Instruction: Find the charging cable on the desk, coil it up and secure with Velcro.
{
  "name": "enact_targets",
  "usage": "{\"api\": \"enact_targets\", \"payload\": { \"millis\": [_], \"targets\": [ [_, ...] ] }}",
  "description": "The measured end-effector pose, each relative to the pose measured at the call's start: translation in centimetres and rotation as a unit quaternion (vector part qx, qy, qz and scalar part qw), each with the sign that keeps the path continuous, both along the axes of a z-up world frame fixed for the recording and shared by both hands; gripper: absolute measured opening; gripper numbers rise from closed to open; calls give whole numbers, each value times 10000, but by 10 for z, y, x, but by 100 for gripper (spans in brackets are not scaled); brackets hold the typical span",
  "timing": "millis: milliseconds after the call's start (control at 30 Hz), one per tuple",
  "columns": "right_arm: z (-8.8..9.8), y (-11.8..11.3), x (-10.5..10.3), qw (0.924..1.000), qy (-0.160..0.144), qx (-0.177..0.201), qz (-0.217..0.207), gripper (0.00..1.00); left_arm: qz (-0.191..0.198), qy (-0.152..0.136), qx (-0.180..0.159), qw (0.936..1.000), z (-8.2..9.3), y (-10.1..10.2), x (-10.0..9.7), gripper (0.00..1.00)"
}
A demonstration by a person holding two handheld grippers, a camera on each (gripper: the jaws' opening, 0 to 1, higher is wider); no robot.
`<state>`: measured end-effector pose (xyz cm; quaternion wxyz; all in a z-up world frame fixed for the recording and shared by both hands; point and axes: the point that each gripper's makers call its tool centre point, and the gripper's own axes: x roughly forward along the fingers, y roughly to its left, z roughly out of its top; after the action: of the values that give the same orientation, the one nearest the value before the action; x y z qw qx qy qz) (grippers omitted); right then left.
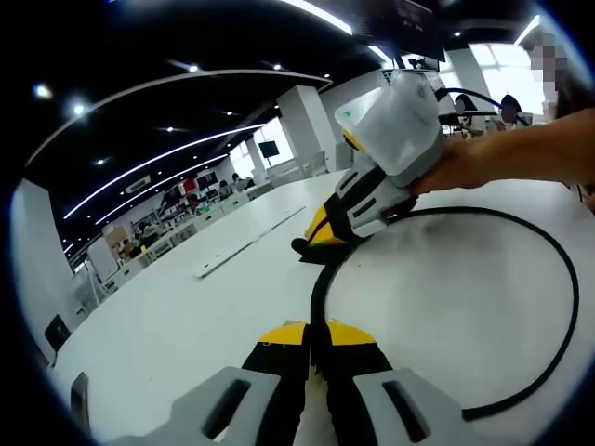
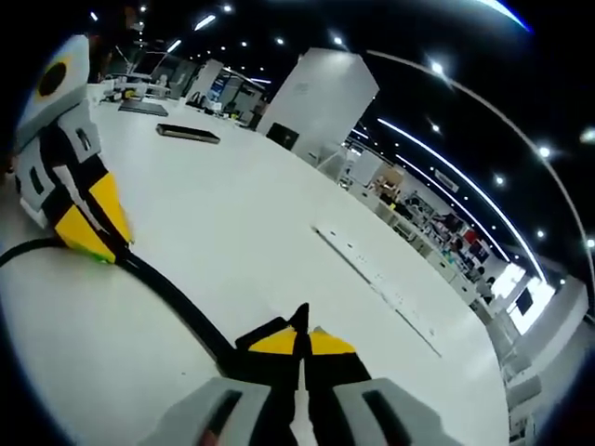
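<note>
While I look along the left gripper (image 1: 317,346), I see its yellow-tipped jaws pressed together on the black charging cable (image 1: 548,279), which loops out to the right across the white desk (image 1: 186,307) and curves back to the right gripper (image 1: 321,240). A hand (image 1: 456,163) holds that gripper, whose jaws also pinch the cable. From the right gripper view, my right gripper (image 2: 299,342) is clenched on the cable (image 2: 177,299), which runs left over the desk (image 2: 279,204) to the left gripper (image 2: 93,237), clamped on it there.
</note>
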<state>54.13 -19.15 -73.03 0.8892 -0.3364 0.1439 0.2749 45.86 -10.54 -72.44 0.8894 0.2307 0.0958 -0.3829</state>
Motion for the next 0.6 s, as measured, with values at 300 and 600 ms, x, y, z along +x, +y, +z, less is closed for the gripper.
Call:
{"api": "enact_targets", "payload": {
  "millis": [300, 600],
  "targets": [
    [0, -3, 1, 9999, 0, 81, -130, 6, -3, -3, 2, 10000, 0, 0, -1, 7],
    [1, 4, -3, 9949, -373, -922, 155, 3, -4, -18, 25, 10000, 0, 0, -1, 7]
  ]
}}
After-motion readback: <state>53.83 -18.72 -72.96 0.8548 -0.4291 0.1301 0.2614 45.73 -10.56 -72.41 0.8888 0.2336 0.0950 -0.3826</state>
